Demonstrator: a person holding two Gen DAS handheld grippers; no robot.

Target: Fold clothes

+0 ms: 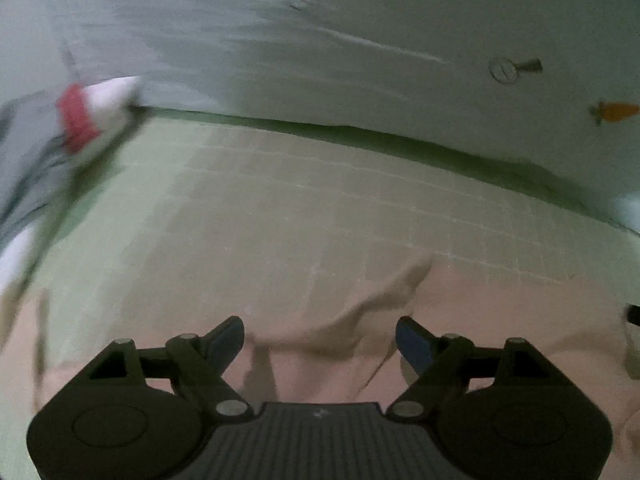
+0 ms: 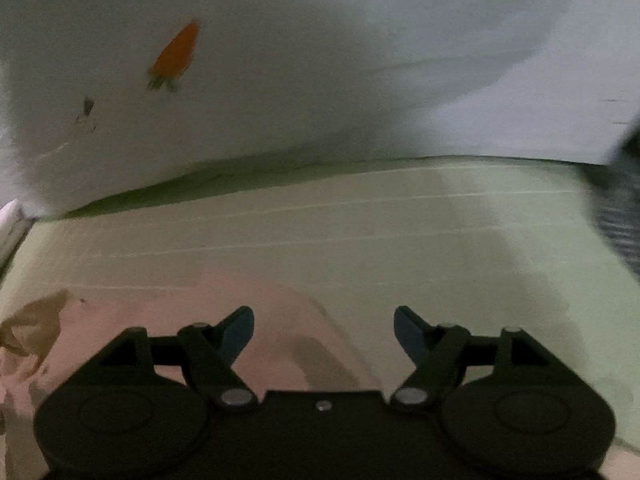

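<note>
A pale pink garment [image 1: 480, 320] lies spread on a green gridded mat [image 1: 280, 184], with a raised wrinkle running toward the middle. My left gripper [image 1: 320, 340] is open, its blue-padded fingers apart just above the cloth, holding nothing. In the right wrist view the same pink garment [image 2: 180, 320] lies under and left of my right gripper [image 2: 324, 332], which is open and empty; the cloth's edge curves past between its fingers. Both views are blurred.
A white wall rises behind the mat, with an orange carrot sticker [image 2: 176, 54] and a round fitting [image 1: 504, 70]. A red and white bundle [image 1: 92, 112] sits at the far left. A dark woven object [image 2: 620, 208] stands at the right edge.
</note>
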